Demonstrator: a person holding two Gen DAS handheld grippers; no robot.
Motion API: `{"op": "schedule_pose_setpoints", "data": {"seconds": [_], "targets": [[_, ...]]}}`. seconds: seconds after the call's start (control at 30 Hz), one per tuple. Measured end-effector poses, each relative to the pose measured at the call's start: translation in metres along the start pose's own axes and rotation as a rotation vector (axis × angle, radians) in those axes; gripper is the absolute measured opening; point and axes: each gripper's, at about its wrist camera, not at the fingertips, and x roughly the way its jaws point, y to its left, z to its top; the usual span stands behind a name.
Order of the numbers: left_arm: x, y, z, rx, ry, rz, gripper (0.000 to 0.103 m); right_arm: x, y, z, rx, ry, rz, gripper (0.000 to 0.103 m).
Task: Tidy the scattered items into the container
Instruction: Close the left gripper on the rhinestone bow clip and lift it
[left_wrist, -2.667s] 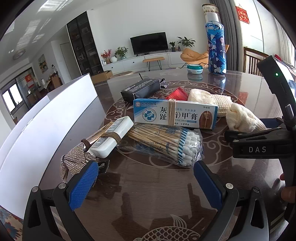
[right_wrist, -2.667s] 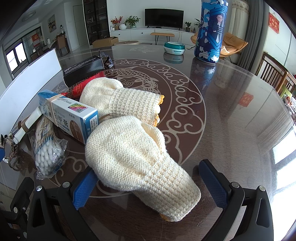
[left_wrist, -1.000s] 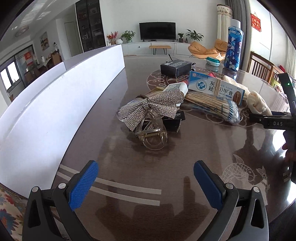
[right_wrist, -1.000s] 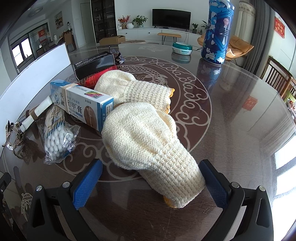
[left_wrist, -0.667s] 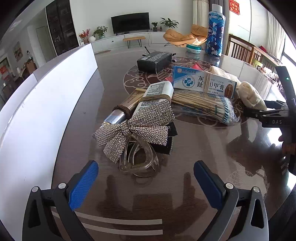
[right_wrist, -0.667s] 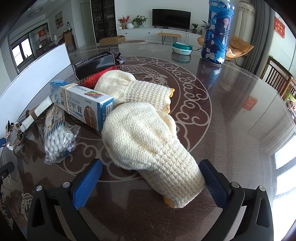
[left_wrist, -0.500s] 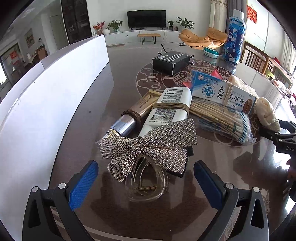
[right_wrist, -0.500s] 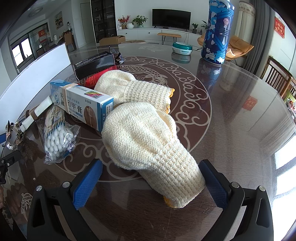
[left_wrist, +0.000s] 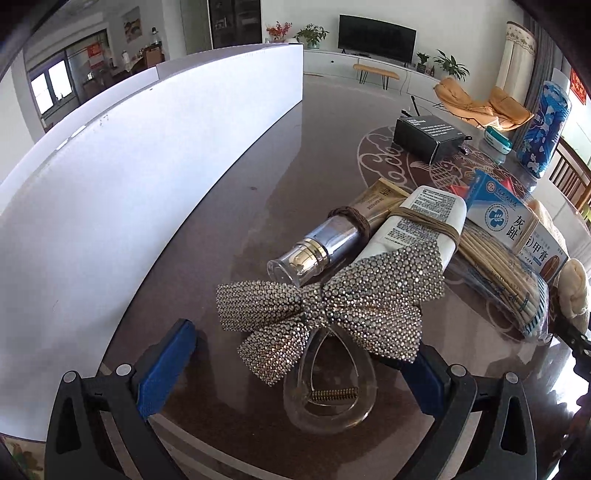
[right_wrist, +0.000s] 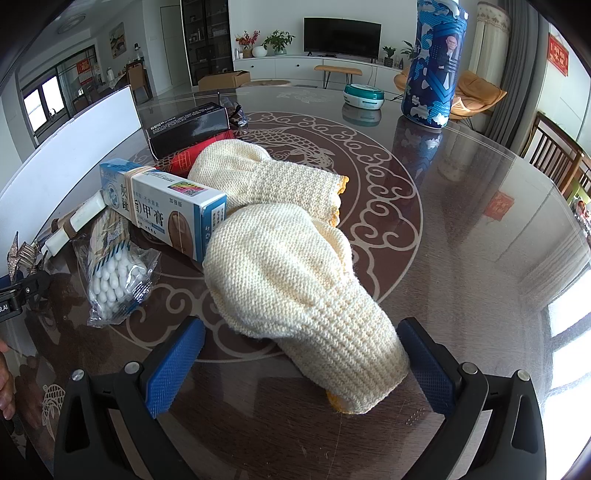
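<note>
My left gripper (left_wrist: 295, 362) is open, its blue pads on either side of a rhinestone bow hair clip (left_wrist: 332, 306) with a clear claw (left_wrist: 328, 387), not touching it. Behind lie a silver-capped pump tube (left_wrist: 332, 236), a white tube (left_wrist: 417, 218), a bag of cotton swabs (left_wrist: 502, 280) and a blue-white ointment box (left_wrist: 517, 225). The white container wall (left_wrist: 129, 173) runs along the left. My right gripper (right_wrist: 299, 365) is open around the cuff of a cream knitted glove (right_wrist: 295, 284); a second glove (right_wrist: 273, 181) lies behind it.
A black box (right_wrist: 188, 127) and a red packet (right_wrist: 184, 158) lie at the back of the pile. A tall blue can (right_wrist: 436, 62) and a small teal tin (right_wrist: 364, 96) stand far off. Chairs (right_wrist: 554, 155) line the glass table's right edge.
My left gripper has swung toward the hair clip and come close, so the bow now sits between its pads. The right gripper has stayed still around the glove.
</note>
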Motion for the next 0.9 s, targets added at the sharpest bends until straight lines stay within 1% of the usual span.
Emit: {"op": "schedule_pose_setpoints", "data": {"seconds": [0.17, 0.37, 0.73, 0.9], "targets": [[-0.005, 0.012, -0.006, -0.031, 0.013, 0.018, 0.103, 0.0, 0.0, 0.0, 0.0, 0.0, 0.0, 0.103], [-0.013, 0.013, -0.015, -0.073, 0.038, 0.04, 0.103, 0.0, 0.0, 0.0, 0.0, 0.0, 0.0, 0.103], [-0.022, 0.003, -0.025, -0.073, 0.061, 0.038, 0.103, 0.0, 0.0, 0.0, 0.0, 0.0, 0.0, 0.103], [-0.027, -0.002, -0.026, -0.077, 0.072, 0.01, 0.103, 0.0, 0.0, 0.0, 0.0, 0.0, 0.0, 0.103]]}}
